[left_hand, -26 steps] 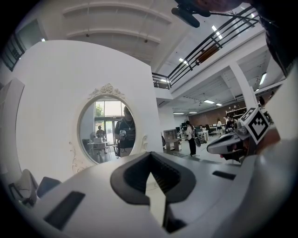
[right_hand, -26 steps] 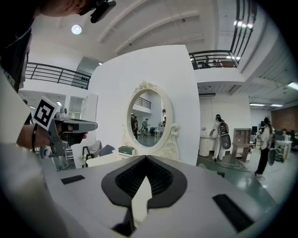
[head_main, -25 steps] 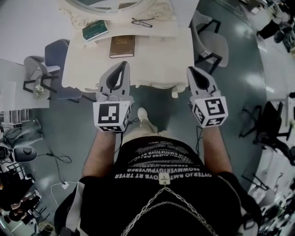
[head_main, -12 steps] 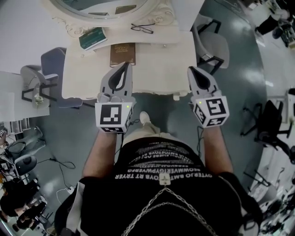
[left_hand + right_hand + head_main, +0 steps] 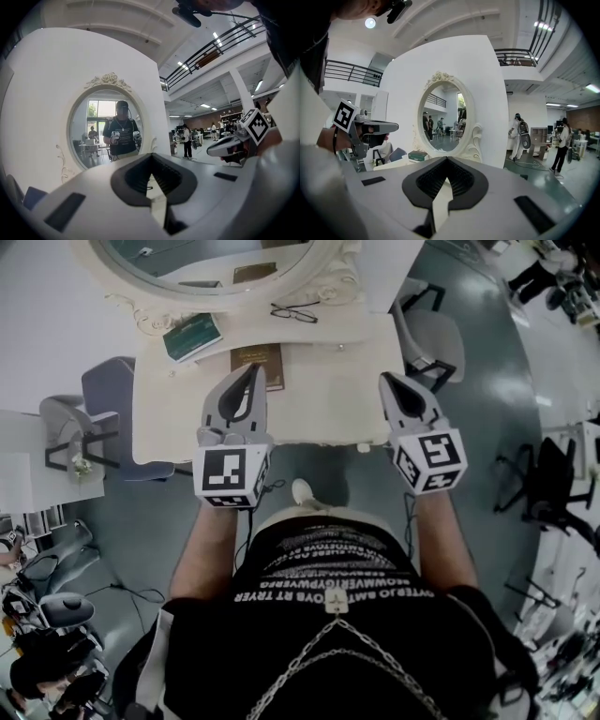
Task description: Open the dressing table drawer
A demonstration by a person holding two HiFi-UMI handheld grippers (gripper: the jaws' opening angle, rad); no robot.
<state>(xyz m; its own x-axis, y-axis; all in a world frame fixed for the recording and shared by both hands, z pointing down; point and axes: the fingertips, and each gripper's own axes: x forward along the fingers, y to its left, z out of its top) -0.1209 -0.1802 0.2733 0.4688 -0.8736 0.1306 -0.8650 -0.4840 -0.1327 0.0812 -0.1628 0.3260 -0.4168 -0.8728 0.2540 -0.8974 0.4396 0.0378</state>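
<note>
The cream dressing table stands in front of me, with its oval mirror at the back. Its drawer front is hidden under the tabletop edge in the head view. My left gripper is shut and empty, its tip above the tabletop near a brown book. My right gripper is also shut and empty, over the table's right front corner. In the left gripper view the shut jaws face the mirror. In the right gripper view the shut jaws point at the mirror.
On the table lie a green book and a pair of glasses. A grey-blue chair stands at the table's left and a grey chair at its right. People walk on the floor to the right.
The table and mirror have come closer and lower in the head view. Both grippers, still shut, have moved forward and now reach further over the tabletop.
</note>
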